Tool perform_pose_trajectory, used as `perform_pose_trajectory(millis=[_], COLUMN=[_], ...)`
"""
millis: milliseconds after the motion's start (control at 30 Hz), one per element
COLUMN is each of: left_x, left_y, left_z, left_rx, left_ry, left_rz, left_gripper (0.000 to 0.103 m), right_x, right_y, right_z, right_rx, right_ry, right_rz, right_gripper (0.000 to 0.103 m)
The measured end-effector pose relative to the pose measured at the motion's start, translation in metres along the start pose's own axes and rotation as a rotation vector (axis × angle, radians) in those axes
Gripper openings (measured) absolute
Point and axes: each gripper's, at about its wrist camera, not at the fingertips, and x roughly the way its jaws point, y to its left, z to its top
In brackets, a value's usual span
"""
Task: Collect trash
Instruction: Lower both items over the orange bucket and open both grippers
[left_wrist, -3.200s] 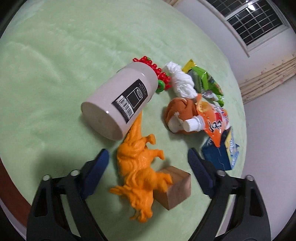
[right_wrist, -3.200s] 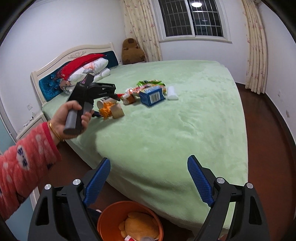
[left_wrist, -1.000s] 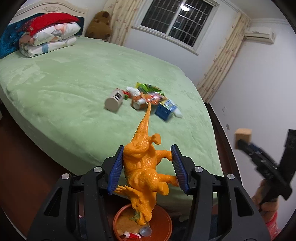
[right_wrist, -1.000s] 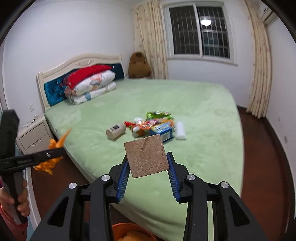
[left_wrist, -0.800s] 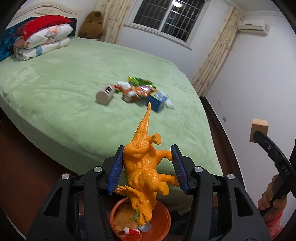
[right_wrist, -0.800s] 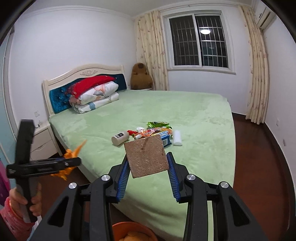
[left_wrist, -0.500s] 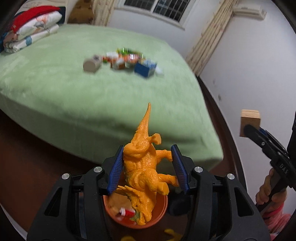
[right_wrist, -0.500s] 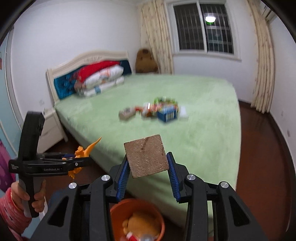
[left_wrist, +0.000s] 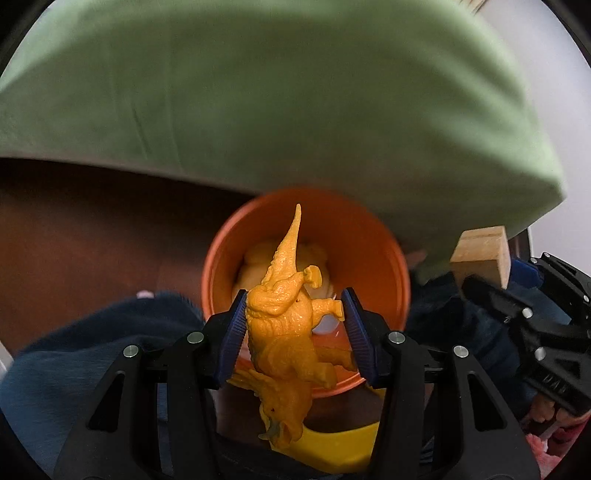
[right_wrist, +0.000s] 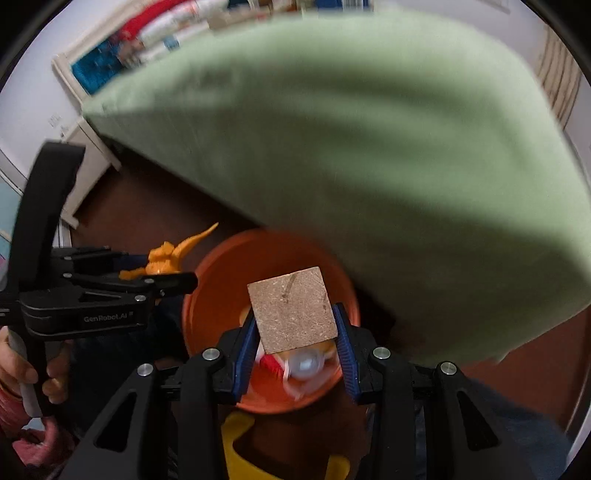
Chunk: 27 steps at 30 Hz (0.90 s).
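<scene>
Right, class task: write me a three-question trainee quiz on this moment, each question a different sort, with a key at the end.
1. True or false: the left gripper is shut on the orange dinosaur.
2. What does the right gripper hold? A) bottle B) wooden block C) tissue
3. Fill in: both grippers point down at the orange ____ beside the green bed.

Key: 1 true. 2 B. 3 bucket; some items already lie inside it.
</scene>
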Motion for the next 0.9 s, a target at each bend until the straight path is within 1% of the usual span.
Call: perform_pose_trajectory(millis=[67, 167, 300, 367, 400, 433, 600, 700, 767, 900], left_x=[0.016, 0.037, 0.048, 0.046, 0.042, 0.038, 0.026, 0.022, 0.019, 0.011], left_y=[0.001, 0.006, 0.007, 0.008, 0.008, 0.009, 0.011, 0.012, 0.017, 0.016], left_z=[-0.003, -0.006, -0.010, -0.008, -0.007, -0.005, 0.001, -0.001, -0.001, 0.001], left_rx=[-0.006, -0.016, -0.042, -0.051, -0.051, -0.054, -0.073, -0.083, -0.089, -0.091], left_ry=[0.037, 0.085, 0.112, 0.098, 0.078, 0.060, 0.027, 0.014, 0.007, -0.011], left_rz=[0.010, 0.021, 0.021, 0.044, 0.057, 0.066, 0.070, 0.080, 0.081, 0.094], left_gripper=[0.050, 0.050, 0.051, 0.059, 0.071, 0.077, 0.077, 0.077, 0.077, 0.077], right_x=[0.020, 0.037, 0.044, 0.043, 0.042, 0.039, 0.029, 0.024, 0.023, 0.015], right_y=[-0.001, 0.000, -0.001, -0.005, -0.007, -0.008, -0.013, -0.013, -0.012, -0.010], right_z=[-0.006, -0.011, -0.010, -0.007, -0.004, -0.003, -0.004, -0.003, -0.002, 0.000], right_rx=[0.012, 0.018, 0.023, 0.029, 0.033, 0.035, 0.054, 0.059, 0.060, 0.056], right_ry=[0.059, 0.105, 0.127, 0.121, 0.109, 0.094, 0.056, 0.041, 0.029, 0.009], right_rz=[0.006, -0.008, -0.004, -0.003, -0.008, -0.015, -0.017, -0.020, -0.023, -0.017], right_gripper=[0.039, 0.039, 0.040, 0.062, 0.063, 0.063, 0.067, 0.068, 0.071, 0.071])
